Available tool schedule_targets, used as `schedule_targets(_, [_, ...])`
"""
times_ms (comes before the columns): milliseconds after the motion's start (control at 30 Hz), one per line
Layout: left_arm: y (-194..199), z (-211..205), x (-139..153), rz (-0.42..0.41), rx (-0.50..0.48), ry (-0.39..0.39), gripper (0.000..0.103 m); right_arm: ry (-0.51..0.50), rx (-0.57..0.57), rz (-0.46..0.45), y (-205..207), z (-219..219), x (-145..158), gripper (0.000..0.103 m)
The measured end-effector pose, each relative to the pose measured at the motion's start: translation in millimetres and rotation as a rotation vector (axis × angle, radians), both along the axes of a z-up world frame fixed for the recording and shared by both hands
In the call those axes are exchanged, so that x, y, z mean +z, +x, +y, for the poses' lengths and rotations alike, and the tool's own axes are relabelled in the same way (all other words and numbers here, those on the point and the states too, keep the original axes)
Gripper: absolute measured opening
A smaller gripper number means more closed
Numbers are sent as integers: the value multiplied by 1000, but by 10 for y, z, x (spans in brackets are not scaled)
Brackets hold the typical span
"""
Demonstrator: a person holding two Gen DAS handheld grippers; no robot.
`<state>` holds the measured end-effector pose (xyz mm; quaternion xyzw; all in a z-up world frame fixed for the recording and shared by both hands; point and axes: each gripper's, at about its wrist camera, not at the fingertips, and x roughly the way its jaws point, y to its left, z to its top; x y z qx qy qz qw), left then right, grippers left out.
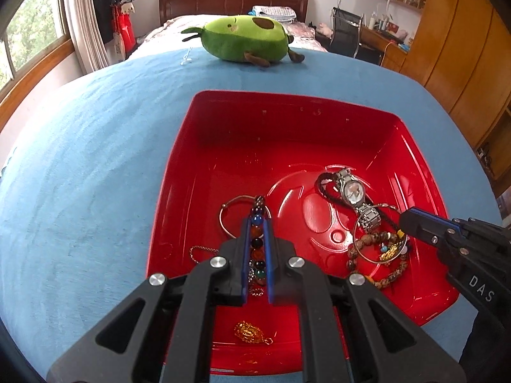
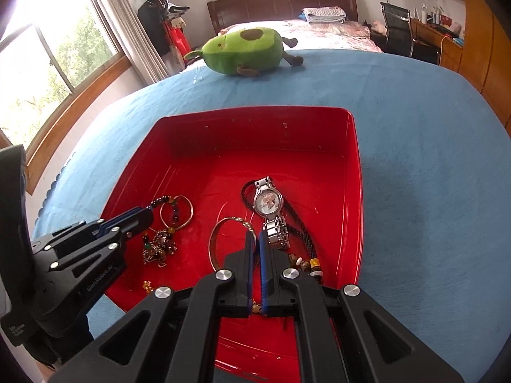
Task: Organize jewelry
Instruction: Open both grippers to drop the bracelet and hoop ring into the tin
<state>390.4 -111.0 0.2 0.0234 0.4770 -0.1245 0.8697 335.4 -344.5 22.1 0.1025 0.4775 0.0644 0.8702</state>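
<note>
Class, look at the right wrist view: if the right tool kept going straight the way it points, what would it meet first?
Probably the silver watch lying just ahead of the right tool in the red bin, though depth is unclear, so it may hit the bin floor first.

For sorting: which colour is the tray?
Red tray, clearest in right wrist view.

We see a glossy, smooth red plastic tray [image 1: 198, 146] on a matt, slightly napped blue cloth [image 1: 80, 159]. In it, the watch [image 2: 270, 206] has a polished metal case and link band. We note a shiny metal bangle [image 2: 214, 245], glassy coloured beads [image 1: 257, 233] and a dull braided black cord [image 2: 297, 220]. The soft toy [image 1: 242, 40] is fuzzy green plush. The gripper bodies [image 2: 80, 255] look matt black plastic.
</note>
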Motion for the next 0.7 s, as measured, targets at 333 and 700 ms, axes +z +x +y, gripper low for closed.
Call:
schedule_targets(333, [5, 15, -44, 8, 18, 20, 29, -23, -11, -14, -54, 2, 62, 12])
schedule_targets(700, [-237, 107, 309, -123, 40, -14, 79, -78, -54, -119, -232, -11, 309, 55])
